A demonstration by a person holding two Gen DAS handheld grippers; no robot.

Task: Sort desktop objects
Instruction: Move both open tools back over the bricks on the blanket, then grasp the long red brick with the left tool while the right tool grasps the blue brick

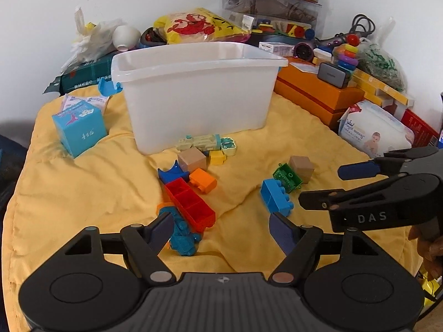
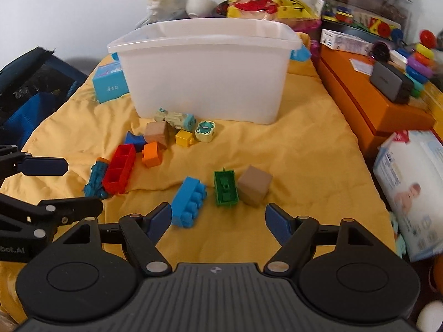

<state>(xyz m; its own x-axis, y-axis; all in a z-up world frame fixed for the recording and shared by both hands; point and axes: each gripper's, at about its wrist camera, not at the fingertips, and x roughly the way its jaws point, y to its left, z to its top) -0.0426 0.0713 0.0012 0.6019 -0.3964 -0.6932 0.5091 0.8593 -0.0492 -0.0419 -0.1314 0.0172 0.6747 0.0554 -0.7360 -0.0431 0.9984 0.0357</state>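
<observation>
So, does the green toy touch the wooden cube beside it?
Cannot tell. In the right wrist view the green toy and wooden cube look adjacent, but no clear contact or gap shows.

- You are working over a yellow cloth (image 2: 290,149) — soft, matt, creased.
- The white bin (image 2: 205,63) is looking like smooth, translucent plastic.
- The red tray brick (image 1: 191,204) and blue studded brick (image 2: 189,202) are showing glossy plastic.
- The tan cube (image 2: 253,185) is looking like matt wood.
- The gripper bodies are showing matt black plastic — ribbed pads.
</observation>
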